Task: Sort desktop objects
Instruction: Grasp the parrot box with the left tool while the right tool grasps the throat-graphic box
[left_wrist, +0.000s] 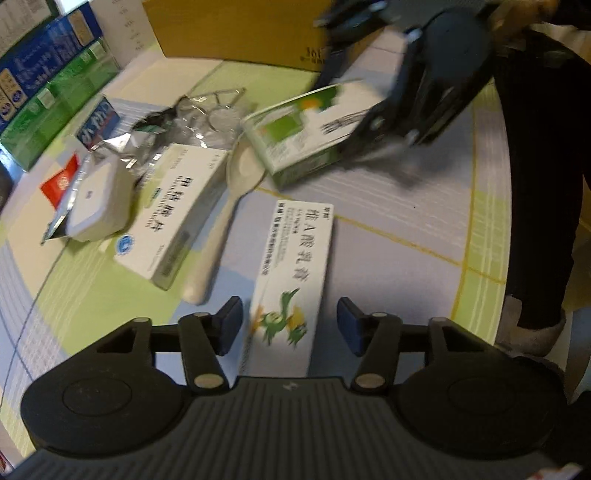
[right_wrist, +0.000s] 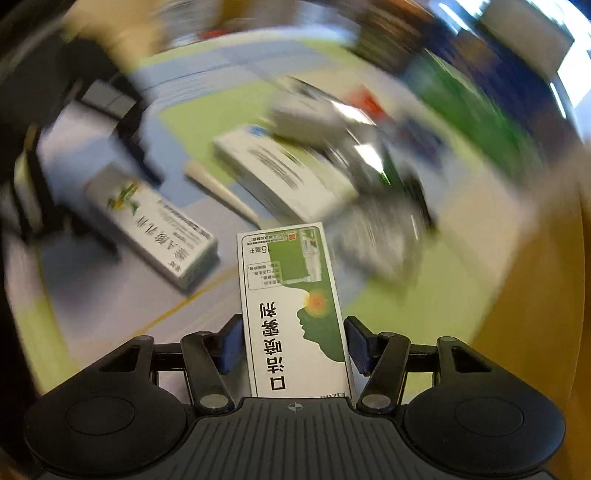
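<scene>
A long white box with a green bird print (left_wrist: 291, 280) lies flat on the checked tablecloth. My left gripper (left_wrist: 290, 325) is open and straddles its near end, with a small gap on each side. In the right wrist view, my right gripper (right_wrist: 293, 334) is shut on a green-and-white medicine box (right_wrist: 291, 302), both pads against its long edges. From the left wrist view, that box (left_wrist: 299, 136) hangs tilted above the table in the blurred right gripper (left_wrist: 364, 138). The bird box (right_wrist: 155, 229) shows blurred at the left of the right wrist view.
A white spoon (left_wrist: 229, 206), a white box with a blue logo (left_wrist: 173, 210), a white square container (left_wrist: 96, 199), crumpled foil packets (left_wrist: 177, 122) and a red packet (left_wrist: 59, 182) crowd the left. A cardboard box (left_wrist: 229, 29) stands behind. A person's dark leg (left_wrist: 535, 184) is at the right.
</scene>
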